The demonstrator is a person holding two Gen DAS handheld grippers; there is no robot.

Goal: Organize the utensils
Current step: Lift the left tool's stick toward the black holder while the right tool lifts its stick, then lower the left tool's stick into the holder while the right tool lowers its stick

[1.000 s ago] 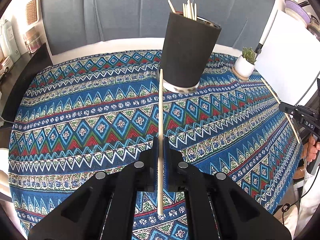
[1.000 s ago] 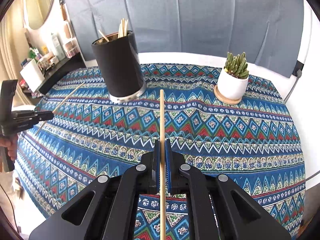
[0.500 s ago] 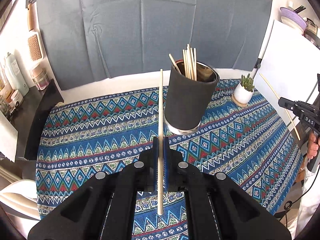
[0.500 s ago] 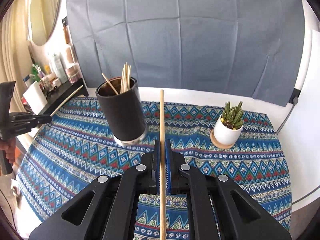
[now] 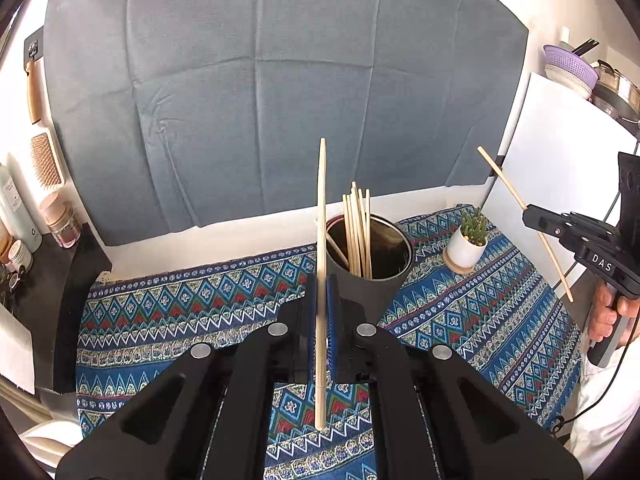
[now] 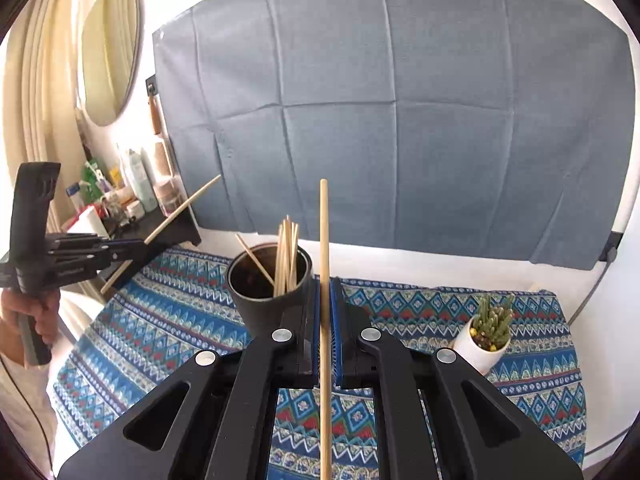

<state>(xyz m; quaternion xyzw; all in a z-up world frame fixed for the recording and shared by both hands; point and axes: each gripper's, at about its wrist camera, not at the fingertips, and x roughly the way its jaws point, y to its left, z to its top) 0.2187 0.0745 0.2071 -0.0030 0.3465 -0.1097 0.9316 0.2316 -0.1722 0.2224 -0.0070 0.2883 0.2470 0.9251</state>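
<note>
Both grippers have lifted clear of the patterned cloth (image 5: 168, 308) in the last second — the black holder (image 5: 368, 276), seen side-on a moment ago, now shows its open mouth from above. The left gripper (image 5: 320, 312) is clamped on one chopstick (image 5: 321, 208), the right gripper (image 6: 325, 320) on another chopstick (image 6: 324, 232), both poised just near of the holder. That looks like the drop-in coming — tips must tilt down first.

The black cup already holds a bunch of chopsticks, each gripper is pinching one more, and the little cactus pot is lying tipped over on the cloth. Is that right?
Not quite. The cactus pot stands upright on its round coaster, as the right wrist view shows. The rest holds: the black cup holds several chopsticks, and the left gripper and right gripper each pinch one chopstick.
</note>
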